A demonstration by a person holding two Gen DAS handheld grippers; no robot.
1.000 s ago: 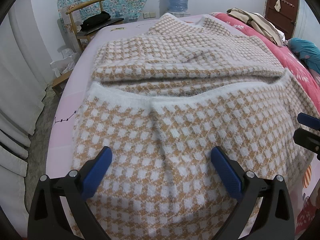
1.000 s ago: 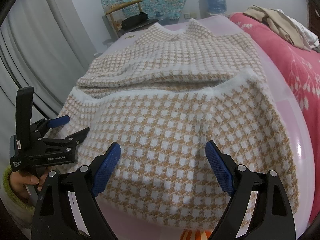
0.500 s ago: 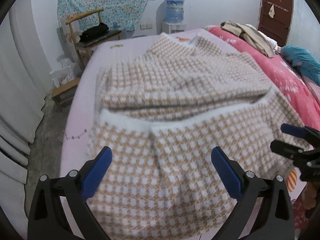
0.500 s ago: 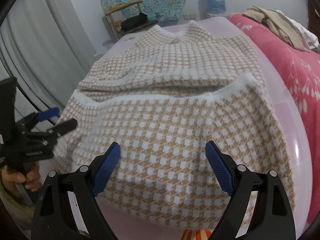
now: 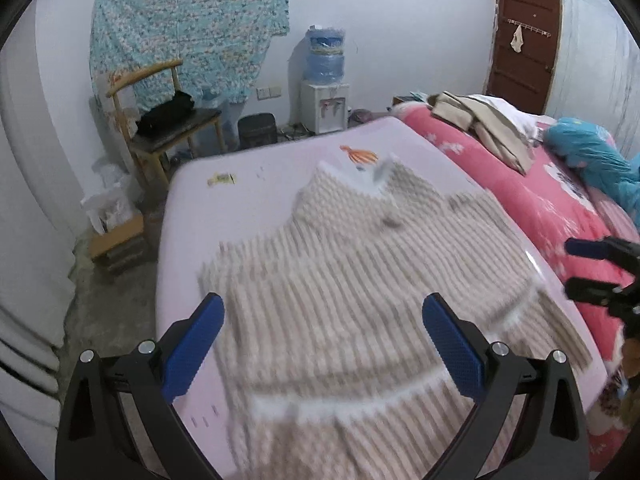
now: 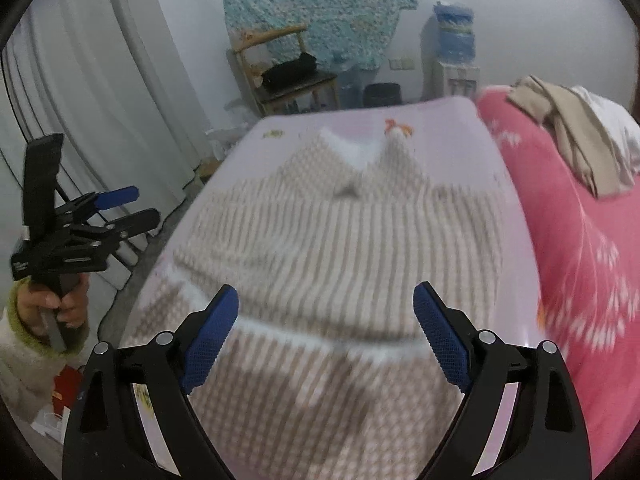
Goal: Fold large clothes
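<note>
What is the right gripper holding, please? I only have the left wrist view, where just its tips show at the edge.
Observer: Nothing. The right gripper has just been opening its jaws, which stand wide and empty above the checked sweater.
Operator: Thank you. And where is mine relative to the sweater?
Observer: The left gripper hangs off the sweater's left side, in front of the white curtain, touching no cloth.
Operator: What is carrying it?
Observer: A hand in a green-cuffed sleeve grips its handle.
</note>
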